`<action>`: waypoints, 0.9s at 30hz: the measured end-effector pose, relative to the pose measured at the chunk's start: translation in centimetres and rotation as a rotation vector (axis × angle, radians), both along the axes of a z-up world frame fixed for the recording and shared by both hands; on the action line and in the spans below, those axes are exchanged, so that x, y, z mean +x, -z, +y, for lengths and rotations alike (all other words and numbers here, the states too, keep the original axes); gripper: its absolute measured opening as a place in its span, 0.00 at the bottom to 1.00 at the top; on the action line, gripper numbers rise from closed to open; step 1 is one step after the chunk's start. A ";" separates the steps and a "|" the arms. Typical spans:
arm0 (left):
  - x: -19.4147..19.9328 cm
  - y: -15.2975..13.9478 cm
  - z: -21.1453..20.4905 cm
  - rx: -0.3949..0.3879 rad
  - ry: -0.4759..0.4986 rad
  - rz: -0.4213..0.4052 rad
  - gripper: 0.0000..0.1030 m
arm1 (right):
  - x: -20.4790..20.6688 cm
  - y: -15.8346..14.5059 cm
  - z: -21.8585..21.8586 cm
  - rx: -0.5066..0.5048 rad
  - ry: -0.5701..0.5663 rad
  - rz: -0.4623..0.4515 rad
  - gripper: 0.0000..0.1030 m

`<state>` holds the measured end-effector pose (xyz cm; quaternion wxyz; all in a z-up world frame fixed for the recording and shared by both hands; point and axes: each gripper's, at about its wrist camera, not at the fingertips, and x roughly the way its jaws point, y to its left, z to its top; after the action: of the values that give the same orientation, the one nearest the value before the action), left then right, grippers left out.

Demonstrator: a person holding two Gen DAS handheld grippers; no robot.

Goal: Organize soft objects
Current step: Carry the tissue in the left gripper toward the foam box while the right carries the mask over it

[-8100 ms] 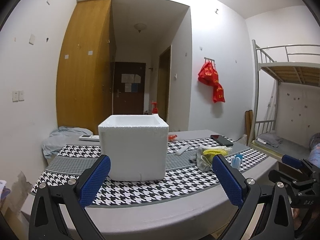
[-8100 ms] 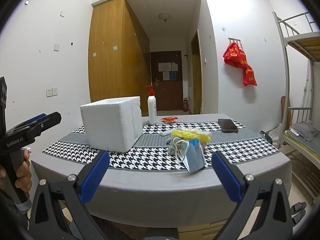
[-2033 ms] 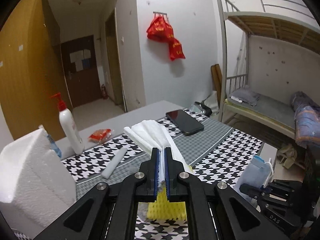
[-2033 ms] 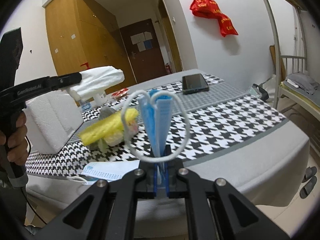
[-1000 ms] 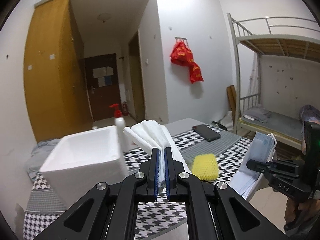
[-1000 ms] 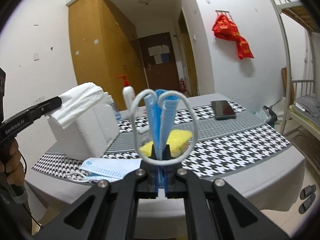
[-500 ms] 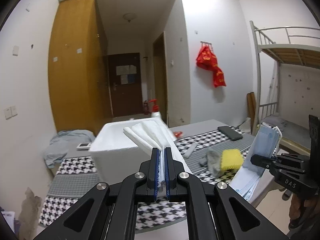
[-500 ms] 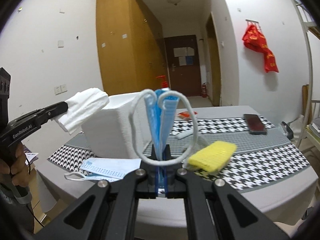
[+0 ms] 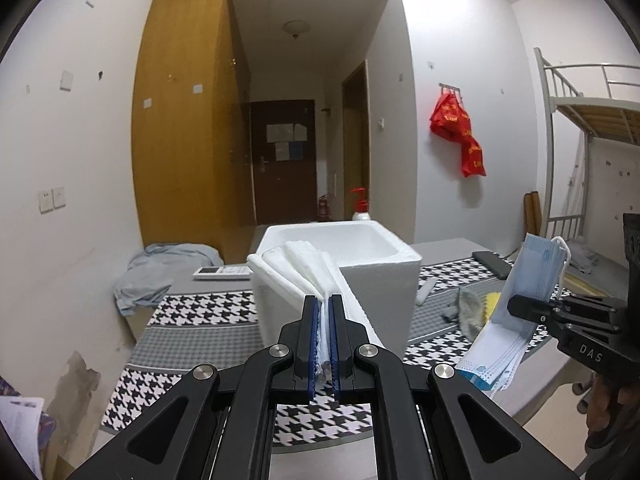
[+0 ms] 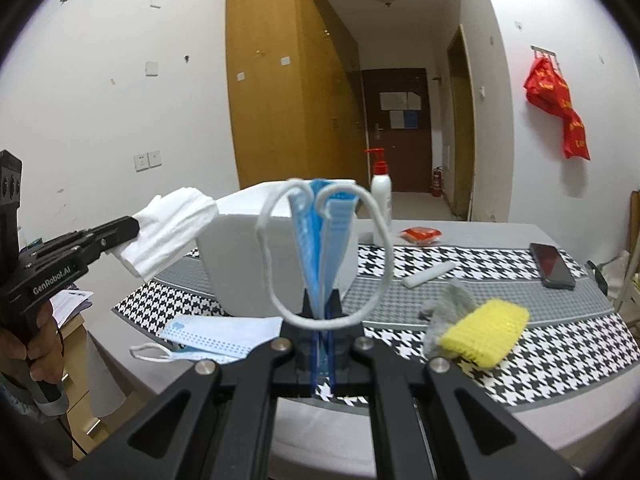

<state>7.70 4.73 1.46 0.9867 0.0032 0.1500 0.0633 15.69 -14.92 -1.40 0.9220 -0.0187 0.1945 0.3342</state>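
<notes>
Left claw (image 9: 324,320) clenched on the white cloth (image 9: 308,268) and right claw (image 10: 322,316) on the blue masks (image 10: 320,232), both seem carried toward the foam box (image 9: 360,248), where each needs lowering in and releasing.

Foam box (image 9: 376,276) floor hidden (mostly).

A phone (image 10: 552,265) lies on the checked cloth (image 10: 580,336). A pump bottle (image 10: 380,190) stands behind the foam box, a red packet (image 10: 420,233) beside it. Red bags (image 9: 460,136) hang on the wall.
</notes>
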 end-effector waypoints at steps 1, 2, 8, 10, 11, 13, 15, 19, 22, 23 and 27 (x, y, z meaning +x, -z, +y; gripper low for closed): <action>0.1 0.0 0.2 -0.003 -0.002 0.003 0.05 | 0.0 -0.1 0.2 -0.001 -0.007 0.000 0.06; 0.1 0.0 0.3 -0.006 -0.003 0.005 0.05 | 0.1 -0.1 0.4 -0.003 -0.012 0.000 0.06; 0.0 -0.1 1.1 -0.011 -0.025 -0.002 0.05 | 0.9 -0.3 1.5 -0.012 -0.037 0.004 0.06; -0.2 -0.2 1.5 -0.013 -0.039 -0.009 0.05 | 1.1 -0.4 1.8 -0.014 -0.041 0.002 0.06; -0.3 -0.3 1.7 -0.015 -0.046 -0.012 0.05 | 1.2 -0.6 1.8 -0.013 -0.042 0.000 0.06; -0.3 -0.5 2.0 -0.007 -0.063 -0.017 0.05 | 1.4 -0.9 2.0 -0.012 -0.047 -0.003 0.06; -0.5 -0.7 2.4 -0.004 -0.081 -0.020 0.05 | 1.6 -1.3 2.3 -0.014 -0.052 -0.009 0.06; -0.5 -1.1 3.3 -0.005 -0.104 -0.022 0.05 | 2.1 -2.2 3.2 -0.009 -0.068 -0.019 0.06; -0.5 -1.3 3.9 -0.001 -0.127 -0.020 0.05 | 2.4 -2.9 4.0 -0.008 -0.086 -0.033 0.06; -0.5 -1.3 4.1 -0.001 -0.133 -0.019 0.05 | 2.6 -3.1 4.2 -0.007 -0.092 -0.036 0.06; -0.6 -1.4 4.9 0.003 -0.168 -0.018 0.05 | 3.2 -3.9 5.2 -0.007 -0.113 -0.049 0.06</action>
<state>7.15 9.67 2.91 0.9792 -0.0087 0.1407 0.1462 18.89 -9.75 2.48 0.9061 -0.0411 0.1719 0.3845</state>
